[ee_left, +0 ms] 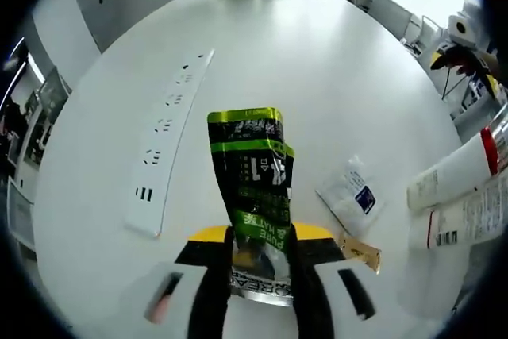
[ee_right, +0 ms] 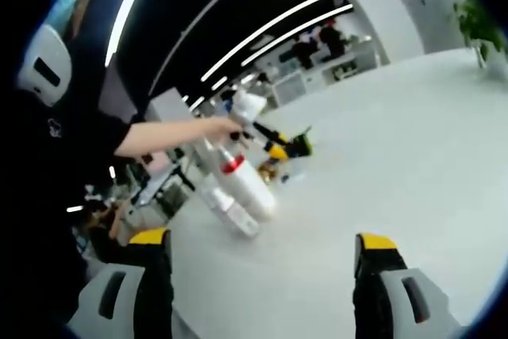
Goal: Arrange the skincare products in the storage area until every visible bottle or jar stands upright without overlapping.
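White desk (ee_left: 333,61), arrangement unfinished.
Left claw (ee_left: 260,263) grips a green-black tube (ee_left: 252,180); right claw (ee_right: 262,263) gapes empty; white bottles (ee_right: 242,188) lie flat.

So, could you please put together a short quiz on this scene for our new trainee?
1. True or false: the right claw is shut on a glass jar.
2. What does the left claw grip? A) a green-and-black sachet B) a spray bottle C) a glass jar
3. In a word or two: how do the white tubes sit on the table, upright or lying down?

Key: 1 false, its jaws stand apart with nothing between them; 2 A; 3 lying down.
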Available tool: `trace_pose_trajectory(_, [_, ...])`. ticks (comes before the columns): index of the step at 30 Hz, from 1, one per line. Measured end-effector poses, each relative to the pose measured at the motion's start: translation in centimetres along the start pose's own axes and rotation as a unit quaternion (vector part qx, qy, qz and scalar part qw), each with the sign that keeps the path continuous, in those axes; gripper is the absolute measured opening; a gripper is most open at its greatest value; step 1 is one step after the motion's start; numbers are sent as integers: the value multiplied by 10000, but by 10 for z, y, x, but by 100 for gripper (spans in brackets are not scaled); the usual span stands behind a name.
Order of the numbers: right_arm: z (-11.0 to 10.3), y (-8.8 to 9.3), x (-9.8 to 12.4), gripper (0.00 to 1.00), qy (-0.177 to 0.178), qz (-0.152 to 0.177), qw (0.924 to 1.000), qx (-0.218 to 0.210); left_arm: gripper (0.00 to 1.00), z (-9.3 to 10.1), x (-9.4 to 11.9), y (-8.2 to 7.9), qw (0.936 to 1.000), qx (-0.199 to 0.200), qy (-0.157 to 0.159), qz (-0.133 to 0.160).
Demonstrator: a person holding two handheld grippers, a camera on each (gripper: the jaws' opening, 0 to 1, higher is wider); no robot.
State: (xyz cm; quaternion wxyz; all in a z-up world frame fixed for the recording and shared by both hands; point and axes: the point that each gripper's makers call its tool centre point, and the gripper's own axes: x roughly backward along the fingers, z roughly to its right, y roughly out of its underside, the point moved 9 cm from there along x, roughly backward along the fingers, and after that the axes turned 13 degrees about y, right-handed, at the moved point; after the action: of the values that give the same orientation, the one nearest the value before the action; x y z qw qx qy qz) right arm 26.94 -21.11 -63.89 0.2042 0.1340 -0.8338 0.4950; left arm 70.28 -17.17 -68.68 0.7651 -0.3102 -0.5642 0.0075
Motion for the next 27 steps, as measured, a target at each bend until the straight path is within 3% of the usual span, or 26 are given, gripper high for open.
trace_pose_trajectory(3, [-1, -2, 0, 92, -17, 8, 10000, 30, 17, 1, 7, -1, 9999, -55, -94, 28])
trace_pose_trajectory(12, [-4, -3, 1, 92, -35, 16, 10000, 44, 8, 8, 8, 3, 9998, 32, -140, -124])
trace_pose_trajectory(27, [-9, -11, 6, 92, -54, 106, 9999, 117, 6, 25, 24, 12, 9992, 14, -303, -267])
